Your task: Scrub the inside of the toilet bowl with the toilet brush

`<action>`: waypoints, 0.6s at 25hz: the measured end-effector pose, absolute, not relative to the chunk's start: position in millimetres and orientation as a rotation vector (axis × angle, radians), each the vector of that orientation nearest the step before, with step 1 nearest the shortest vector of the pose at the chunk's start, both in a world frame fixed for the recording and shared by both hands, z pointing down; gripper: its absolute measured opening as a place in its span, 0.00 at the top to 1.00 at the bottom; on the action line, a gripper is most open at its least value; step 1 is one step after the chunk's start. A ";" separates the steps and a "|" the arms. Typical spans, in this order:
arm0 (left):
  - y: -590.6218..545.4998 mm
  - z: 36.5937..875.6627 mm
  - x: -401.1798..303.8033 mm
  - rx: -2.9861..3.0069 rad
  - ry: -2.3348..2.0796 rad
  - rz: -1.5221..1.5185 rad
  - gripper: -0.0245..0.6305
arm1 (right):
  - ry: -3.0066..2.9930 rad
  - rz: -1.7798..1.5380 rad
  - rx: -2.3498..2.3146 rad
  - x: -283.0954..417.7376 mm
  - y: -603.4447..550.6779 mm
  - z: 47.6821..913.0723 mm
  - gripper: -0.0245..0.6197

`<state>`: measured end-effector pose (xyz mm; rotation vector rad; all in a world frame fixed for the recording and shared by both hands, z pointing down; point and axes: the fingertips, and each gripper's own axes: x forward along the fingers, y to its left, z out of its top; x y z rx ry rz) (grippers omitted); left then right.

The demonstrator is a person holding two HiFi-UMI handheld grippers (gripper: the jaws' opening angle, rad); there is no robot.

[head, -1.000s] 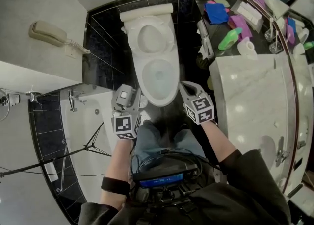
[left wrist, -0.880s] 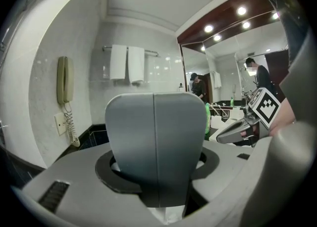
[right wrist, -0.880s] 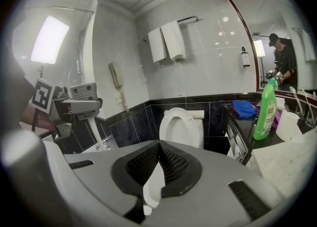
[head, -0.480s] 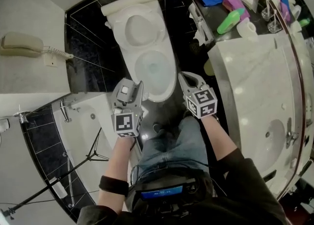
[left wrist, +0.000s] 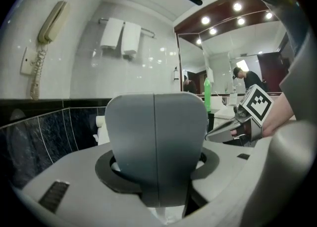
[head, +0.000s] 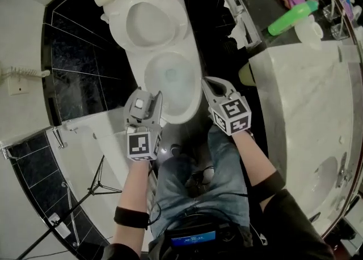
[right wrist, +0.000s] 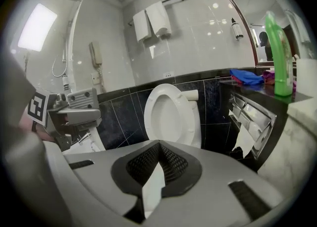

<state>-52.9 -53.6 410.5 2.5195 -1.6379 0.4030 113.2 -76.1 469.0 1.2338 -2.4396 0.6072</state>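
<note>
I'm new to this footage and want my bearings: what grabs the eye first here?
The white toilet, seat raised, its open bowl at the centre of the head view. The left gripper and right gripper flank the bowl's near rim, both empty. A bright green bottle stands on the dark counter, upper right.

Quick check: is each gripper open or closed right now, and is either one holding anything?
Left gripper: closed, holding nothing.
Right gripper: closed, holding nothing.
</note>
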 end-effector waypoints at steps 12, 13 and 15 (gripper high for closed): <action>-94.1 567.4 -31.2 2.484 -1.551 0.376 0.58 | -2.436 0.601 1.227 117.5 -126.4 599.1 0.95; -94.7 580.0 -30.7 2.484 -1.545 0.382 0.59 | -2.438 0.601 1.226 116.8 -127.7 606.9 0.95; -95.9 603.3 -28.4 2.486 -1.533 0.396 0.59 | -2.439 0.597 1.223 116.9 -130.2 621.6 0.95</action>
